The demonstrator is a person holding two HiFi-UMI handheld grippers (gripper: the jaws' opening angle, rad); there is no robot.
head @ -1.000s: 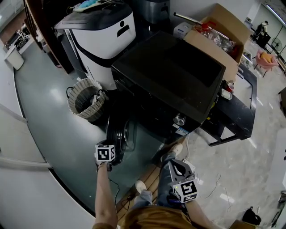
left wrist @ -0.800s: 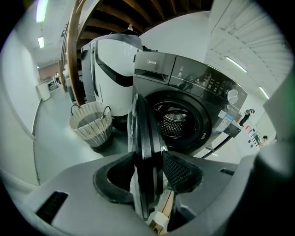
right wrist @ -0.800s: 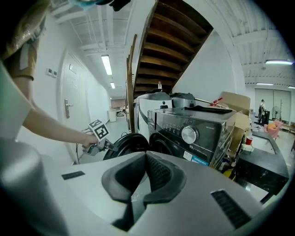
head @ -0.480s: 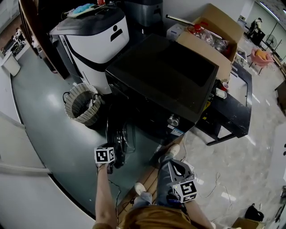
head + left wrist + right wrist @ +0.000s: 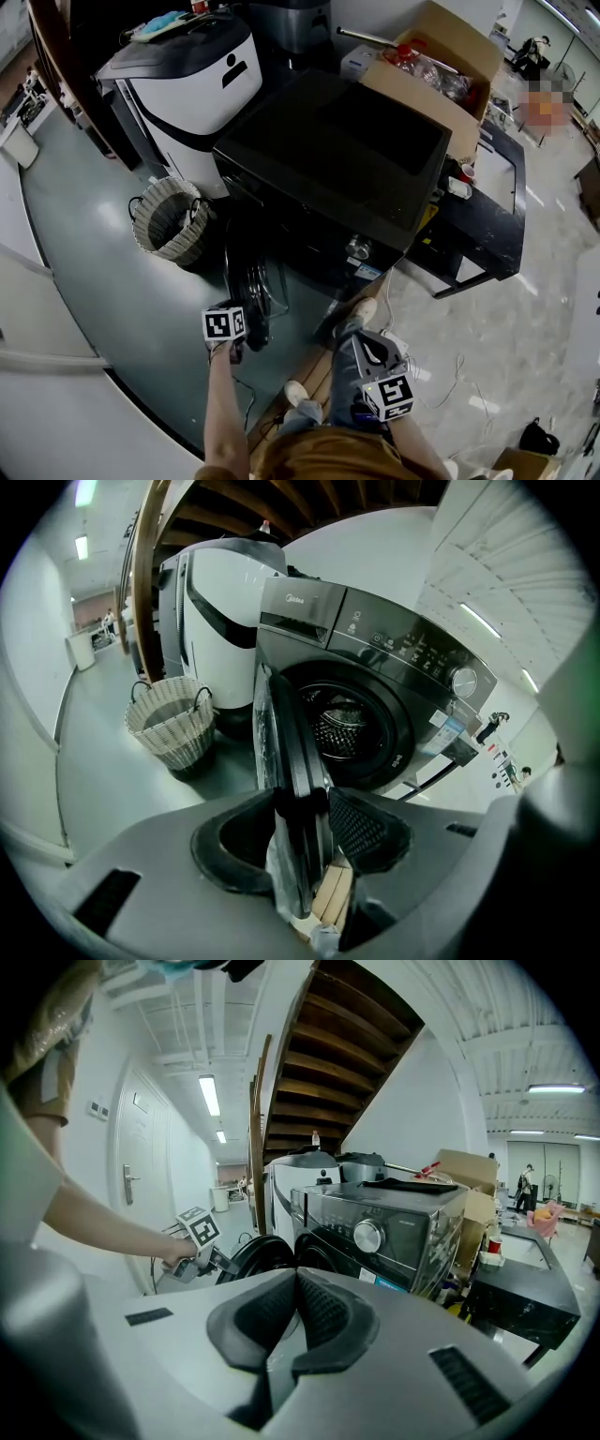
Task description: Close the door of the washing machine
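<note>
Floor (image 5: 94, 253): glossy grey at left, pale marbled tile at right. On it stood the black washing machine (image 5: 347, 155), w/ a wicker basket (image 5: 169, 221) near its left front corner, a white-and-black unit (image 5: 192, 84) behind that, and a low black bench (image 5: 483, 225) at right. Loose cables (image 5: 457, 373) lay on the tile.

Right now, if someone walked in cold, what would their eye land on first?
The dark washing machine in the middle of the room, its round door swung wide open. The left gripper has its jaws, which have just closed a little further, clamped on that door's edge. A woven basket stands just left of the machine in the head view.
</note>
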